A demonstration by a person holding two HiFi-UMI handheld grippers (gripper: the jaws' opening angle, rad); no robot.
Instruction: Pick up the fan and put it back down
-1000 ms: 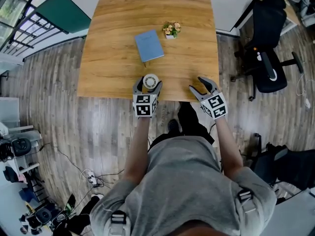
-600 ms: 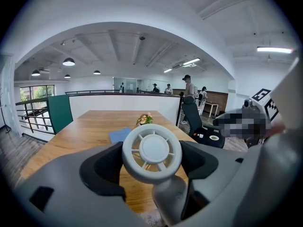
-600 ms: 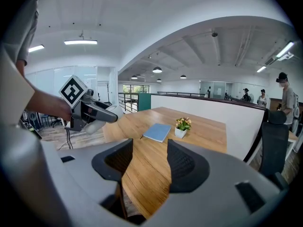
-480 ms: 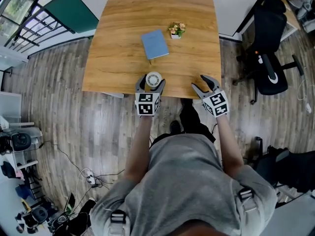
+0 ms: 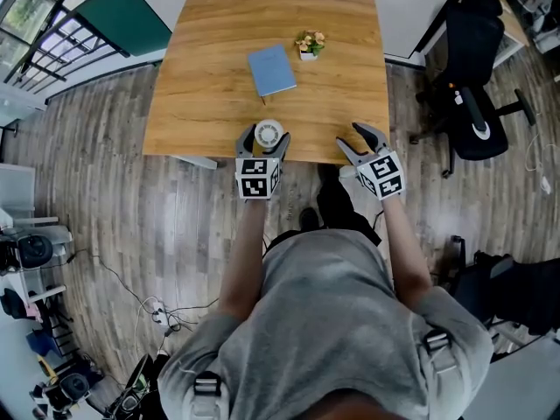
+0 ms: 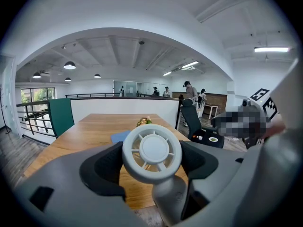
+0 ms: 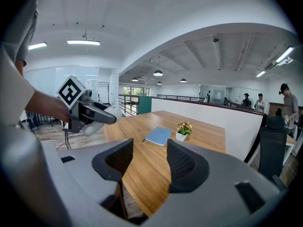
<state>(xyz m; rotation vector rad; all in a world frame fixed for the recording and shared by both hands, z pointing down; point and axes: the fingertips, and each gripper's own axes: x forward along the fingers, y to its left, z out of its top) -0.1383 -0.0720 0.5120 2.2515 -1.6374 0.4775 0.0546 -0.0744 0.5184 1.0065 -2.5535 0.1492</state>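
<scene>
A small white fan (image 5: 269,132) with a round grilled head (image 6: 152,152) and a stubby handle (image 6: 170,198) sits between the jaws of my left gripper (image 5: 265,136), which is shut on it. It hangs over the near edge of the wooden table (image 5: 219,103), clear of the top. From the right gripper view, the left gripper (image 7: 87,112) shows at the left with the white fan (image 7: 100,121) in it. My right gripper (image 5: 352,141) hovers at the table's near right edge, open, with nothing between its dark pads (image 7: 186,168).
A blue notebook (image 5: 271,70) lies mid-table, and a small pot of flowers (image 5: 307,45) stands behind it to the right. A black office chair (image 5: 472,68) stands right of the table. A white partition runs along the table's far side, with people far off behind it.
Both grippers have risen a little and drifted slightly over the table's near edge. The fan has stayed in the left jaws, and the right jaws have stayed open and empty.
</scene>
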